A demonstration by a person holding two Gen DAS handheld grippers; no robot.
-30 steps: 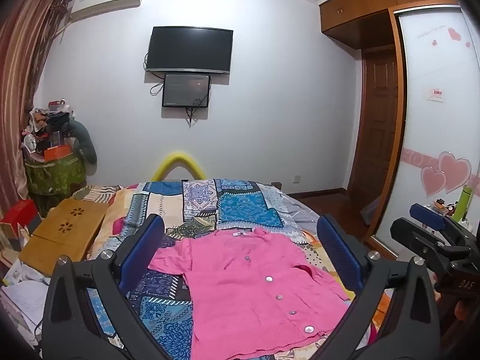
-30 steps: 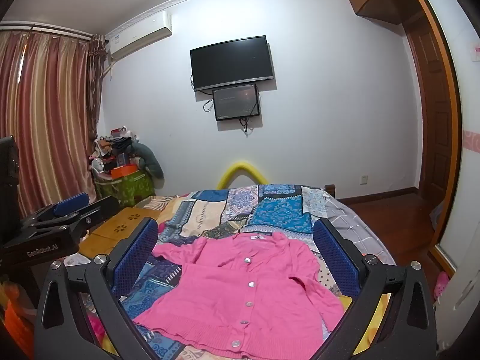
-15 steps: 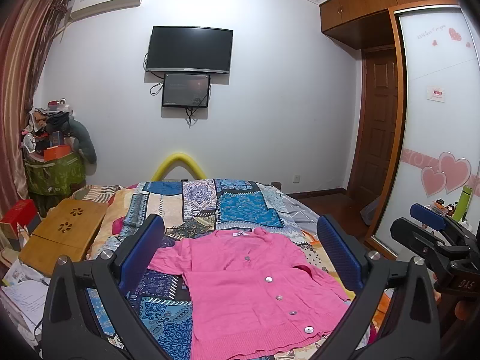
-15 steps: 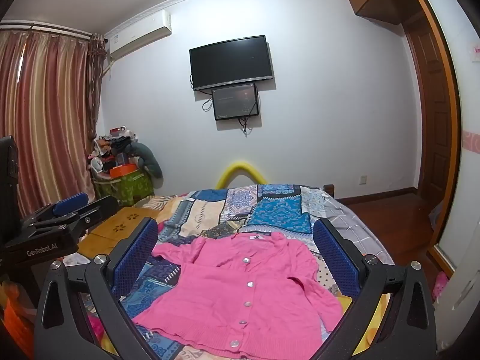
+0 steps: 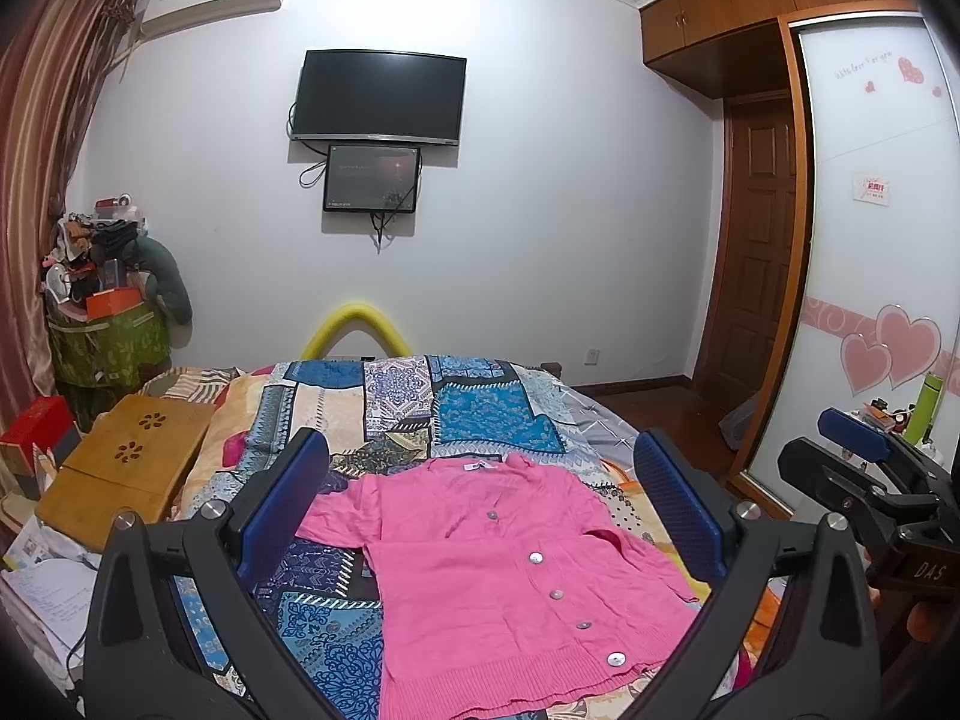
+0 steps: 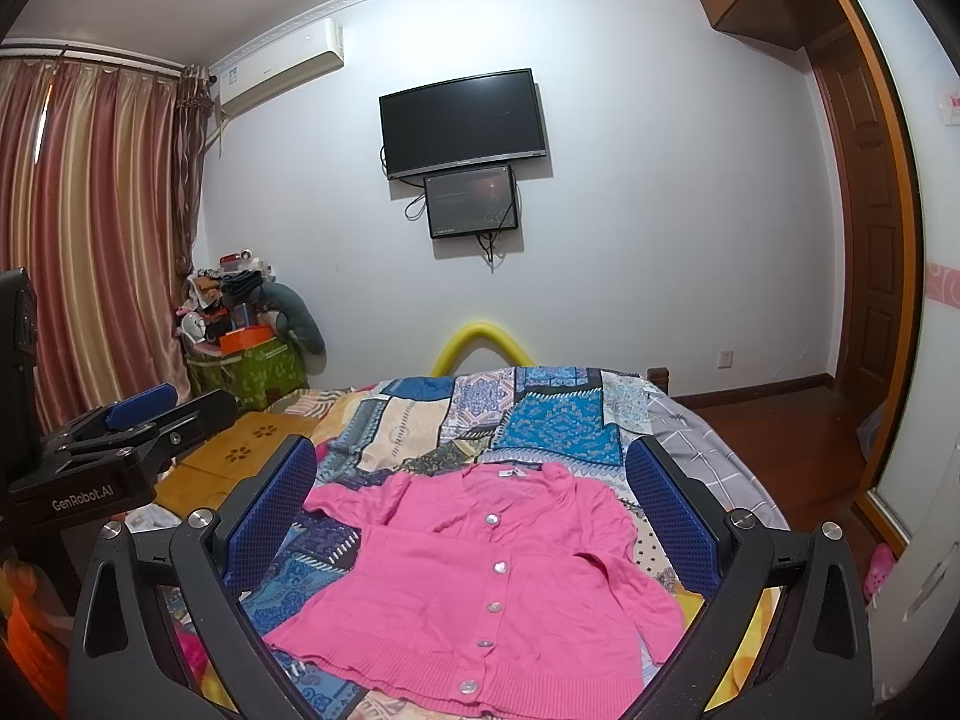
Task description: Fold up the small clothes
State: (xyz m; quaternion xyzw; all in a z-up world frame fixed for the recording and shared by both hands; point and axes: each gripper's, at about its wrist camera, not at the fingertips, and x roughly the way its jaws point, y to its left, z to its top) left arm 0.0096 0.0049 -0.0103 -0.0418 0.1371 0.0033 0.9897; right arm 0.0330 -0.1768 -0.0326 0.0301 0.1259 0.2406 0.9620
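Note:
A small pink buttoned cardigan (image 5: 510, 576) lies spread flat, front up, on the patchwork bedspread (image 5: 414, 408); it also shows in the right wrist view (image 6: 486, 576). My left gripper (image 5: 480, 504) is open and empty, held above the cardigan's near part. My right gripper (image 6: 471, 504) is open and empty, also above the cardigan. Each gripper shows at the edge of the other's view: the right gripper (image 5: 864, 468) at the right, the left gripper (image 6: 138, 420) at the left.
A low wooden table (image 5: 126, 468) stands left of the bed, with papers (image 5: 42, 576) beside it. A cluttered green bin (image 5: 108, 342) stands by the curtain. A wardrobe with a sliding door (image 5: 870, 300) is on the right. A TV (image 5: 378, 96) hangs on the far wall.
Both grippers have barely shifted; the cardigan lies as before.

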